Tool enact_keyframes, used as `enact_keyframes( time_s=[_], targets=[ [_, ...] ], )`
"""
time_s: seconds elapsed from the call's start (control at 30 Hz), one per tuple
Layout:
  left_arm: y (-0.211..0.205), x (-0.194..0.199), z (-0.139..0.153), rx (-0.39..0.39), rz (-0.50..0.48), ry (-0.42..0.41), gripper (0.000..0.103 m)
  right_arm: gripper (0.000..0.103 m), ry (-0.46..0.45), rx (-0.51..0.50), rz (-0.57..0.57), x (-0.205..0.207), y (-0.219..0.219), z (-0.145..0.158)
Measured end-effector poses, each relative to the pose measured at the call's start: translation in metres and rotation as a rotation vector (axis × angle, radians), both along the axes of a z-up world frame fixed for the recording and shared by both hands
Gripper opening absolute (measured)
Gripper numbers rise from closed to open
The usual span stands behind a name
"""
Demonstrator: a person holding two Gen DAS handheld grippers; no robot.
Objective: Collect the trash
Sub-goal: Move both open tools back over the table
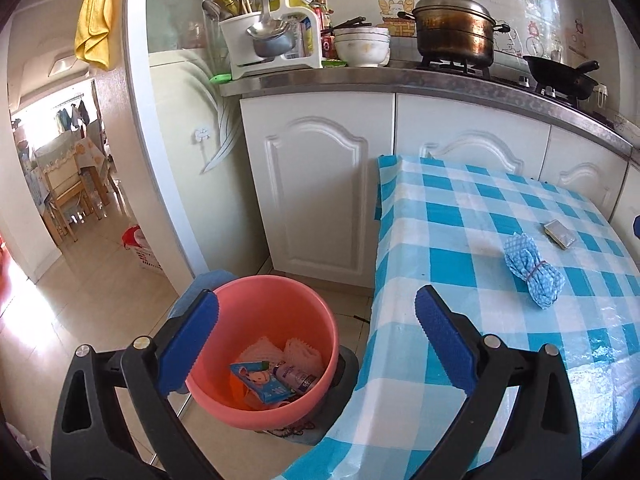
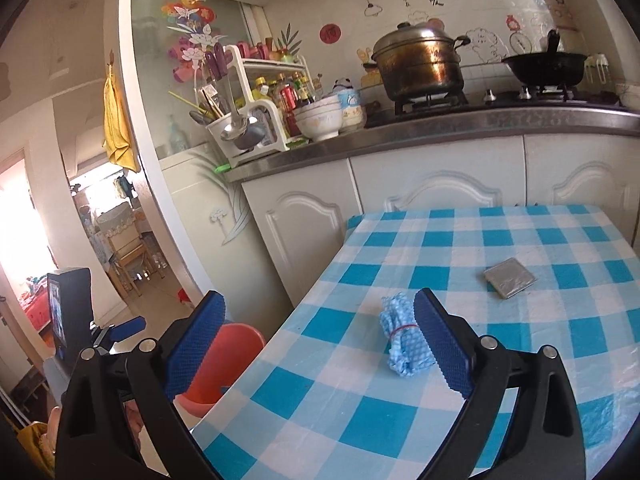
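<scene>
A pink bucket (image 1: 280, 304) stands on the floor left of the table and holds wrappers, a small bottle and pink netting. It also shows in the right wrist view (image 2: 224, 360). On the blue-checked tablecloth (image 1: 460, 240) lie a rolled blue cloth tied with a band (image 1: 534, 272) and a flat silver packet (image 1: 559, 233). My left gripper (image 1: 318, 340) is open and empty, above the bucket and the table's left edge. My right gripper (image 2: 320, 340) is open and empty over the table (image 2: 440, 248). The cloth roll (image 2: 402, 336) lies just inside its right finger; the packet (image 2: 510, 278) lies farther back.
White cabinets (image 1: 320, 184) and a steel counter stand behind the table, with a utensil rack (image 1: 264, 36), bowls, a steamer pot (image 1: 454, 28) and a wok (image 1: 560, 74). A doorway at left opens to another room. A red-and-white basket (image 1: 142, 252) sits on the floor there.
</scene>
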State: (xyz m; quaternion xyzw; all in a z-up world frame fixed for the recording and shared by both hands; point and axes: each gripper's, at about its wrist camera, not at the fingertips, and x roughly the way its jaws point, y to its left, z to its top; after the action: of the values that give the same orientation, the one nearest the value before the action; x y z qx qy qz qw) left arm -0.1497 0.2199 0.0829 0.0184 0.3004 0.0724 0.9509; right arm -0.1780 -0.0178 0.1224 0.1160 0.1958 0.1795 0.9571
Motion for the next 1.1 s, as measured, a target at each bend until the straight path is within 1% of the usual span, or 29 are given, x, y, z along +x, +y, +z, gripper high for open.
enact_keyframes(
  time_s=[0.07, 0.27, 0.4, 0.63, 0.73, 0.87, 0.97, 1.1],
  targets=[
    [-0.006, -0.003, 0.002, 0.006, -0.006, -0.005, 0.099, 0.098, -0.041, -0.020, -0.021, -0.008, -0.006, 0.004],
    [-0.028, -0.014, 0.009, 0.030, -0.026, -0.012, 0.099, 0.098, -0.135, -0.064, -0.051, -0.031, -0.023, 0.011],
    [-0.044, -0.017, 0.012, 0.044, -0.048, -0.008, 0.099, 0.098, -0.181, -0.110, -0.084, -0.046, -0.033, 0.016],
    [-0.078, -0.020, 0.016, 0.076, -0.098, -0.004, 0.099, 0.098, -0.182, -0.141, -0.173, -0.062, -0.064, 0.017],
    [-0.091, -0.018, 0.015, 0.089, -0.112, 0.011, 0.099, 0.098, -0.185, -0.138, -0.216, -0.066, -0.080, 0.014],
    [-0.106, -0.012, 0.015, 0.085, -0.136, 0.041, 0.099, 0.098, -0.181, -0.158, -0.265, -0.068, -0.099, 0.007],
    [-0.118, -0.005, 0.011, 0.096, -0.153, 0.069, 0.099, 0.098, -0.154, -0.159, -0.284, -0.064, -0.113, -0.002],
    [-0.134, 0.004, 0.006, 0.108, -0.176, 0.106, 0.099, 0.098, -0.094, -0.133, -0.293, -0.052, -0.136, -0.014]
  ],
)
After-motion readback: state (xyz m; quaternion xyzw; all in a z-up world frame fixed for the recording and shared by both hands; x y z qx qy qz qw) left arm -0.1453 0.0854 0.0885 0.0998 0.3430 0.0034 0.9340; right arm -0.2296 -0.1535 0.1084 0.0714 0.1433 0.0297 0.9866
